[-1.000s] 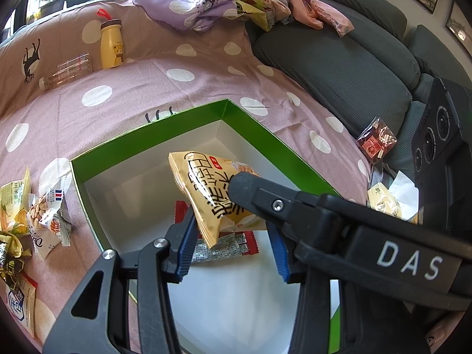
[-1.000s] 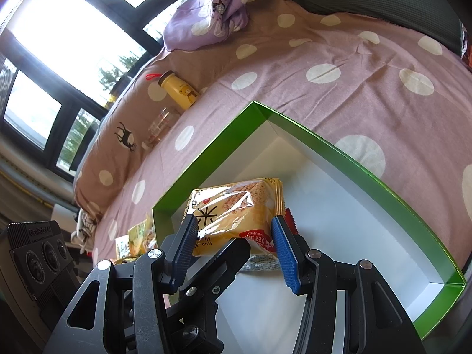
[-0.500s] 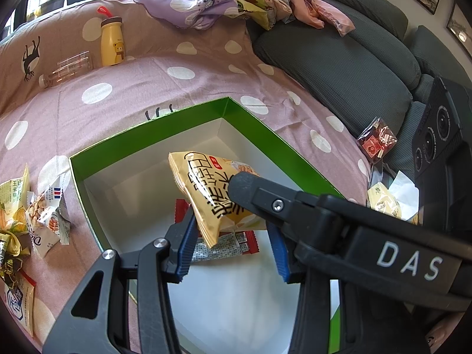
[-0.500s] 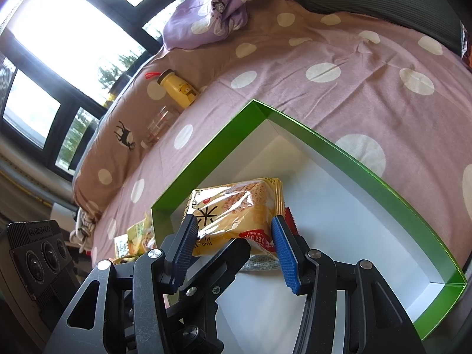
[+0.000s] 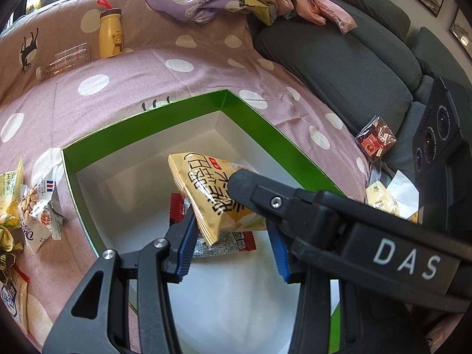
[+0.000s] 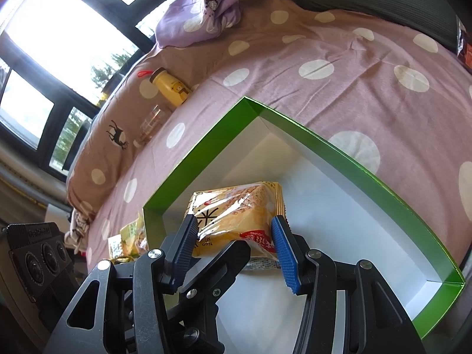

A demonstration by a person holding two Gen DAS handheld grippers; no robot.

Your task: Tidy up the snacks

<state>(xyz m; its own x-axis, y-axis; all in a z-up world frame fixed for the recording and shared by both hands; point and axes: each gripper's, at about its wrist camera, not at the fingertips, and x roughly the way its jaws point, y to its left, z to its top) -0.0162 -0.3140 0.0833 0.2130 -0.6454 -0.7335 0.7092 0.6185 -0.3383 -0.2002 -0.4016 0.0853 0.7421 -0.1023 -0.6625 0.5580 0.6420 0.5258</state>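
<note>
1. R gripper [image 6: 236,242]: blue fingers [image 6: 281,250] pinch the yellow snack bag [image 6: 236,209] from both sides, 1 on each edge. Bag is held up over the box floor, inside the green box [image 6: 206,147].
2. L gripper [image 5: 233,247]: fingers [image 5: 187,244] spread wide and holding nothing. The bag's lower corner hangs just by its L finger; can't tell if they touch.
3. In the L wrist view the R gripper's black body, marked "DAS", comes in from the R, its tip against the bag's side. Bag is tilted, printed face toward the cam.
4. Box has white walls and floor w/ a green rim, and sits on a pink spotted cloth [image 5: 118,106].
5. 1 red-edged packet [image 5: 177,206] lies flat on the box floor, right under the held bag.
6. Outside the box, L side: several loose snack packets [image 5: 38,215] on the cloth.
7. Far side: a yellow bottle [image 5: 110,35] upright, w/ a clear glass [image 5: 65,59] on its side next to it.
8. R of the box: a grey sofa [image 5: 339,59] w/ a small red pack [image 5: 376,141] at its edge.
</note>
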